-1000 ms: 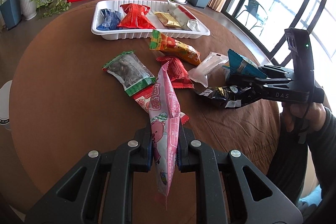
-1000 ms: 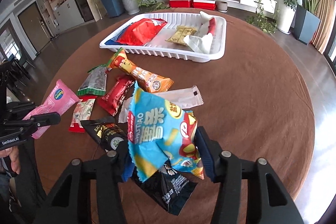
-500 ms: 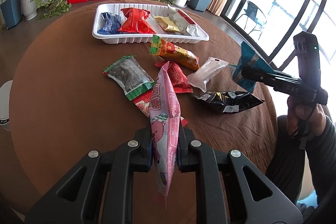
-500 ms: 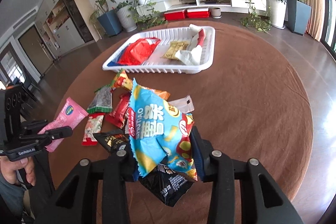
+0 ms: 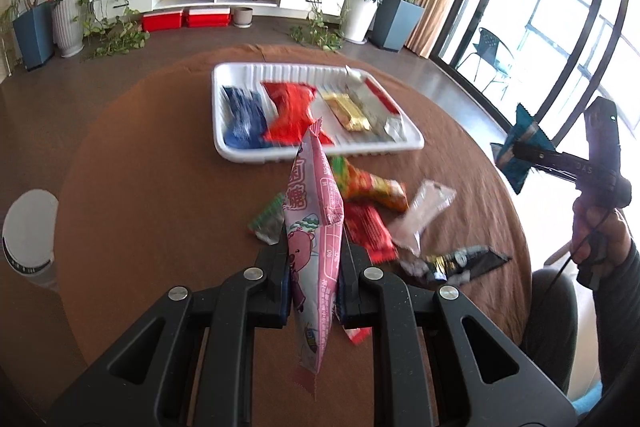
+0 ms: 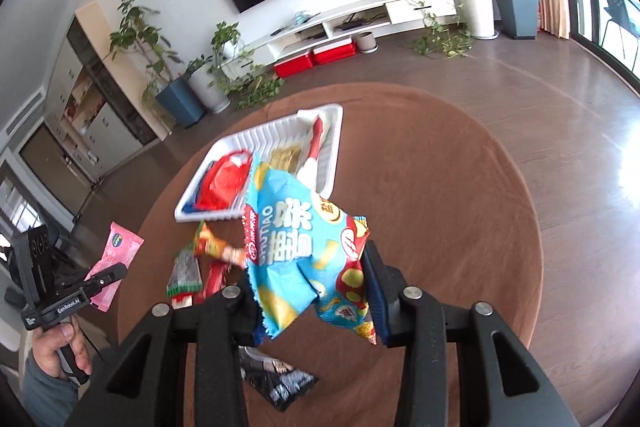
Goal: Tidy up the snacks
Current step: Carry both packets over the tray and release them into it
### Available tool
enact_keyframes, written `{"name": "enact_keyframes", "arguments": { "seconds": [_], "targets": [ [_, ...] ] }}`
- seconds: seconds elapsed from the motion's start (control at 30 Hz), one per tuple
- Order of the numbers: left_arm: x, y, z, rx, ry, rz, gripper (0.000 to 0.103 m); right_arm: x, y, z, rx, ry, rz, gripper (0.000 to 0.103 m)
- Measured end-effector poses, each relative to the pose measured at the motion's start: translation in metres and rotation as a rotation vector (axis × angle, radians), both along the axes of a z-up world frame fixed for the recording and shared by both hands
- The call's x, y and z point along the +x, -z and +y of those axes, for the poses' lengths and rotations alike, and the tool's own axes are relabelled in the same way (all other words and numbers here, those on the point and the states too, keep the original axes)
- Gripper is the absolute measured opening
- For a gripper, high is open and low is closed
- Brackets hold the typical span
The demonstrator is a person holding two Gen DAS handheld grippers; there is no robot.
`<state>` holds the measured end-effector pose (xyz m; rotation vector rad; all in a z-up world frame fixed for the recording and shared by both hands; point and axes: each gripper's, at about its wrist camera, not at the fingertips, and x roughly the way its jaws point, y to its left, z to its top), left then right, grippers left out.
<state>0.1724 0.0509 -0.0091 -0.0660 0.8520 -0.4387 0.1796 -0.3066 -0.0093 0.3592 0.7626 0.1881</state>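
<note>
Snacks are split between 3 places: some already lie in the white tray (image 5: 320, 151), a loose pile sits on the brown desk (image 5: 160, 187) just in front of the tray's near rim, and 2 packets are in the air on the near side of that pile. The left gripper (image 5: 314, 291) has its jaws pressed tight on a tall pink candy packet (image 5: 314, 211), held upright by its lower half. The right gripper (image 6: 310, 295) pinches a crumpled blue chips bag (image 6: 304, 247) across its middle, off to the tray's right in the left wrist view.

Inside the tray, from its left end: a blue packet (image 5: 242, 123), a red packet (image 5: 290, 115), a gold bar (image 5: 346, 111) and a silver-and-red wrapper (image 5: 378, 103). The free floor appears to be along the far wall and at the right end.

The step in hand looks like carrying both packets to the tray. To do it well, bring each packet over the near rim with clearance, since the pink one hangs below the jaws and could catch. Lower 1 at a time onto bare floor, lay it flat beside the row, and release only once it rests.
</note>
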Motion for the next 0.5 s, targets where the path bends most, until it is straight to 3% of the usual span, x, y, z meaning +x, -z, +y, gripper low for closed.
{"name": "enact_keyframes", "arguments": {
  "seconds": [0.17, 0.27, 0.4, 0.5],
  "targets": [
    [0.045, -0.029, 0.002, 0.021, -0.007, -0.049, 0.014, 0.033, -0.043, 0.01, 0.021, -0.043, -0.039, 0.041],
    [0.076, -0.044, -0.003, 0.036, 0.0, -0.069, 0.014, 0.07, -0.06, 0.029, 0.095, -0.116, -0.028, 0.041],
    [0.12, -0.051, -0.011, 0.053, 0.015, -0.063, 0.014, 0.12, -0.059, 0.061, 0.151, -0.191, 0.028, 0.041],
    [0.145, -0.044, -0.015, 0.068, 0.018, -0.044, 0.014, 0.159, -0.042, 0.084, 0.223, -0.229, 0.109, 0.041]
  ]
}}
